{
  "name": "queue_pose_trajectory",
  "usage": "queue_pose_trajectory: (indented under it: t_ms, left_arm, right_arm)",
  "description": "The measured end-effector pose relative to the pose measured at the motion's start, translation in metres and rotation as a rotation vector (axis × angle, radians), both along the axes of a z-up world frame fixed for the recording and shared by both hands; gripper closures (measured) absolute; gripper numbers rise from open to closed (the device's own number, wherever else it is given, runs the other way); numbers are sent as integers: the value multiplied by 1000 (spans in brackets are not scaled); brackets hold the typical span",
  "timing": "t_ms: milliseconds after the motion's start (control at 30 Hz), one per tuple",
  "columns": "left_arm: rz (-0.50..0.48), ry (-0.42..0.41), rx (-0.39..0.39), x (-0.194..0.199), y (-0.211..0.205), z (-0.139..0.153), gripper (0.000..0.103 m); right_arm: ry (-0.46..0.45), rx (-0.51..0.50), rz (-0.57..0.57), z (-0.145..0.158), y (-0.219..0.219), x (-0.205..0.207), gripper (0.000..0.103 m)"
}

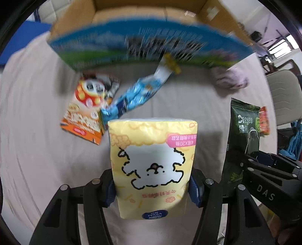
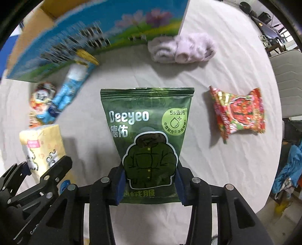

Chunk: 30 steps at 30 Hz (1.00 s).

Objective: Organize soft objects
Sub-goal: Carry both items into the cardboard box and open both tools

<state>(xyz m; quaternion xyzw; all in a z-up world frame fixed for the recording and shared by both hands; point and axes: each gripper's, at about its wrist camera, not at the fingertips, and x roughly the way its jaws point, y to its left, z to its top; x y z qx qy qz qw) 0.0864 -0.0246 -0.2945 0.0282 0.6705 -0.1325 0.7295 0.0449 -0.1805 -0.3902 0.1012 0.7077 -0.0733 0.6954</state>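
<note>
Both grippers loaded! The left gripper [image 1: 152, 185] clamps the yellow Vinda tissue pack [image 1: 152, 165], the right gripper [image 2: 150, 185] pinches the green Deeyeo wipes pouch [image 2: 149, 139], both short of the cardboard box [image 1: 147, 13]. Still outside the box: purple towel [image 2: 181, 48], red snack bag [image 2: 238, 113], blue packet [image 1: 137, 92], orange packet [image 1: 85, 113]. Plenty left, I'd judge.

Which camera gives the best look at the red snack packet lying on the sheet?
The right wrist view. There the red snack packet lies whole and unobstructed on the sheet, right of the green Deeyeo pouch. In the left wrist view only a thin red strip shows past that pouch's edge.
</note>
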Motion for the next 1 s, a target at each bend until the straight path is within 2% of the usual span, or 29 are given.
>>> queue_pose_trajectory:
  t_ms: [67, 100, 233, 300, 367, 433, 600, 667, 867, 933, 1000]
  left_arm:
    - [-18, -51, -27, -7, 0, 30, 45]
    - [-24, -69, -35, -1, 4, 28, 45]
    - [-61, -174, -92, 6, 4, 83, 45]
    - [-70, -219, -100, 9, 3, 101, 45]
    - [-72, -247, -126, 19, 6, 124, 45]
    - [-68, -261, -147, 34, 5, 142, 45]
    - [-53, -272, -157, 95, -1, 145, 45]
    - [-30, -253, -164, 127, -12, 126, 45]
    - [48, -164, -207, 219, -20, 90, 45]
    - [55, -114, -227, 246, -24, 71, 45]
    - [80, -55, -244, 271, -26, 48, 45]
  right_arm:
    - [-39, 13, -14, 20, -5, -10, 58]
    - [-62, 22, -19, 33, -8, -14, 58]
    - [-156, 38, -35, 84, -20, -27, 58]
    - [-196, 39, -35, 122, -19, -24, 58]
    - [-236, 55, -34, 146, -19, -22, 58]
    - [-274, 74, -27, 156, -24, -10, 58]
    - [-339, 102, 18, 186, -32, 28, 58]
    - [-353, 103, 40, 187, -35, 54, 58]
    - [-315, 129, 90, 154, -46, 155, 58]
    - [-291, 136, 107, 147, -46, 184, 58]
    - [-251, 143, 118, 126, -49, 214, 58]
